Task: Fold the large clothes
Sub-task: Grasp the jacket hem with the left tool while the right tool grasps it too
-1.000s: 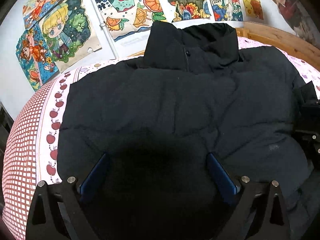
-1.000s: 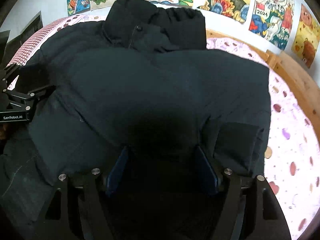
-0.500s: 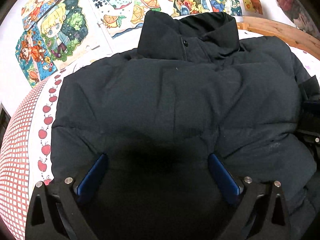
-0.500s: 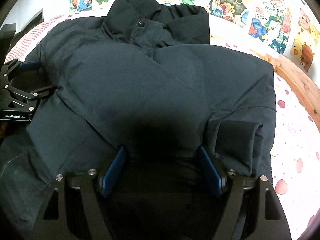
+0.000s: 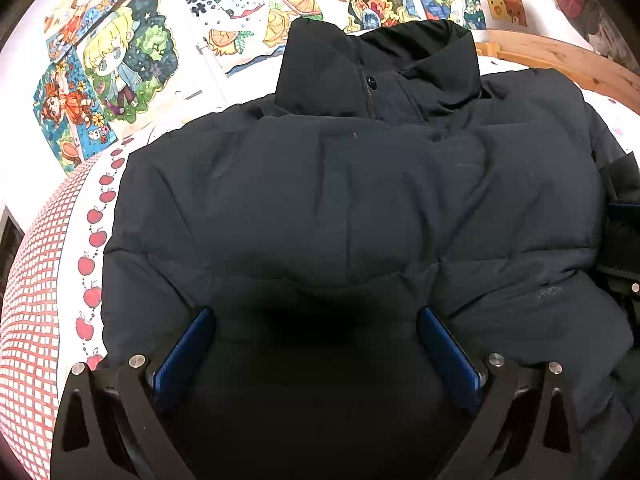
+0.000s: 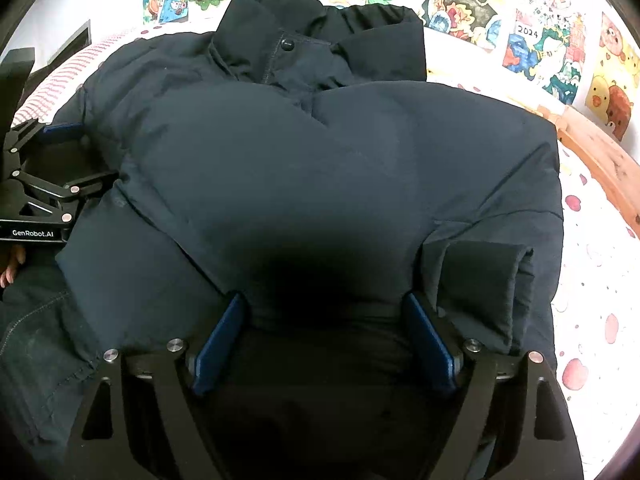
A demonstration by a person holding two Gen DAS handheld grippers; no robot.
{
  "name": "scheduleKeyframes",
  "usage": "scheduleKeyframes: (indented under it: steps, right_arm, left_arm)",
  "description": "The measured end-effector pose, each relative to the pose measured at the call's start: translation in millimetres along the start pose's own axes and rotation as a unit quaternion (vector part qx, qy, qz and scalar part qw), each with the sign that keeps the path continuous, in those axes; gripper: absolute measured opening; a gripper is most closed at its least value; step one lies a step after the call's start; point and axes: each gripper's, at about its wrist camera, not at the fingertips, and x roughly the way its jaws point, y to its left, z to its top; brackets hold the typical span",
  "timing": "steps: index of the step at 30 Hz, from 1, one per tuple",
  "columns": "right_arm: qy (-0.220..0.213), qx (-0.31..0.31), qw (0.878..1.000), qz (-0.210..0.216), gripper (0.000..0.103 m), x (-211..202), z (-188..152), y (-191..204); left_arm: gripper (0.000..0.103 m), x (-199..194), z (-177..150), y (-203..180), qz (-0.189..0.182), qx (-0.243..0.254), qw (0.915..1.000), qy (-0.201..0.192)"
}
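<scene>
- Spread wider over the last moments: jaws of the right gripper point(image 6: 324, 308), with dark jacket fabric bulging up between the blue pads point(image 6: 218, 344) now as before.
- Grown larger in both views since the earlier frames: the black puffer jacket point(image 5: 340, 200), now hiding more of the bedsheet beyond the fingertips.
- No container anywhere in view; only the jacket spread on a bed, collar point(image 5: 380, 64) standing up at the far end, straight ahead of the fingers, snap button point(image 5: 371, 81) showing on the placket.
- Folded in across the body: one sleeve, its cuff point(image 6: 480, 280) lying just beside and outside the right gripper's right-hand pad.
- Left gripper point(image 5: 316, 320): jaws standing wide, blue pads point(image 5: 184, 356) angled apart, a mound of dark fabric filling the gap between them; cannot tell whether the pads press on it or merely straddle it.
- Right gripper: jaws likewise wide apart; fabric rising between the pads, with no clear pinch visible.
- Seen from the right wrist, off to the left of the fingers: the left gripper's black frame marked "GenRobot.AI", resting against the jacket's edge, with a hand point(image 6: 10, 268) partly visible below it.
- Seen from the left wrist, at the far right edge: part of the other gripper, dark against the jacket.
- Bedsheet point(image 5: 92, 240) with red apples and a red check outside the left-hand finger; pink-spotted sheet point(image 6: 592, 280) outside the right-hand finger.
- Beyond the collar: colourful drawings point(image 5: 128, 60) on the wall, and a wooden bed rail point(image 5: 560, 60) ahead and to the right.
</scene>
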Motion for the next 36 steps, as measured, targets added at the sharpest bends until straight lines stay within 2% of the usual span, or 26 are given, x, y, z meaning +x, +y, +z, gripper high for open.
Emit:
scheduleKeyframes:
  steps: [6,10,13,16,19,23,27,28,29,31,32,34,35,36]
  right_arm:
    - [-0.006,0.003,1.000,0.006,0.079,-4.7,-0.2,-0.8]
    - [-0.013,0.020,0.999,0.029,0.079,-19.7,5.9,-10.7]
    - [-0.065,0.046,0.996,0.042,0.079,-43.8,18.9,-23.3]
    - [-0.122,0.060,0.990,0.020,0.079,-57.2,57.1,-39.5]
    - [-0.155,0.128,0.979,0.013,0.081,-49.3,100.7,-64.4]
    - [-0.161,0.203,0.966,0.020,0.081,-6.2,155.3,-90.2]
    - [-0.145,0.260,0.955,0.017,0.080,39.2,191.5,-105.7]
    - [-0.145,0.270,0.952,0.019,0.077,45.5,193.4,-105.1]
    - [-0.146,0.277,0.949,0.026,0.069,53.2,195.5,-105.3]
    - [-0.145,0.265,0.953,0.027,0.057,59.7,195.4,-95.7]
    - [-0.142,0.253,0.957,0.025,0.049,64.7,194.3,-90.4]
    - [-0.143,0.243,0.959,0.031,0.037,69.4,190.7,-87.3]
    - [-0.146,0.241,0.959,0.035,0.030,70.2,188.6,-87.6]
    - [-0.149,0.240,0.959,0.039,0.027,68.6,187.6,-89.4]
  left_arm:
    - [0.103,-2.7,1.8,9.0,-0.026,-0.018,0.9995,-0.001]
    - [0.103,-20.1,11.4,25.4,-0.057,-0.048,0.9969,-0.026]
    - [0.103,-29.5,23.8,37.4,-0.068,-0.063,0.9945,-0.049]
    - [0.103,-33.0,55.1,48.3,-0.065,-0.079,0.9926,-0.065]
    - [0.103,-31.0,99.7,52.9,-0.067,-0.099,0.9888,-0.089]
    - [0.103,-6.4,153.1,56.5,-0.035,-0.098,0.9887,-0.108]
    - [0.103,33.2,194.5,52.2,-0.014,-0.126,0.9868,-0.100]
    - [0.102,43.7,201.1,49.3,-0.015,-0.130,0.9875,-0.087]
    - [0.098,51.3,205.8,48.2,-0.019,-0.134,0.9877,-0.078]
    - [0.078,64.1,211.3,45.5,-0.025,-0.145,0.9869,-0.066]
    - [0.073,67.6,209.9,45.2,-0.030,-0.149,0.9862,-0.065]
    - [0.052,75.3,205.5,50.2,-0.071,-0.173,0.9798,-0.072]
    - [0.049,78.7,203.2,52.7,-0.091,-0.185,0.9757,-0.074]
    - [0.039,81.6,201.2,54.2,-0.109,-0.195,0.9718,-0.075]
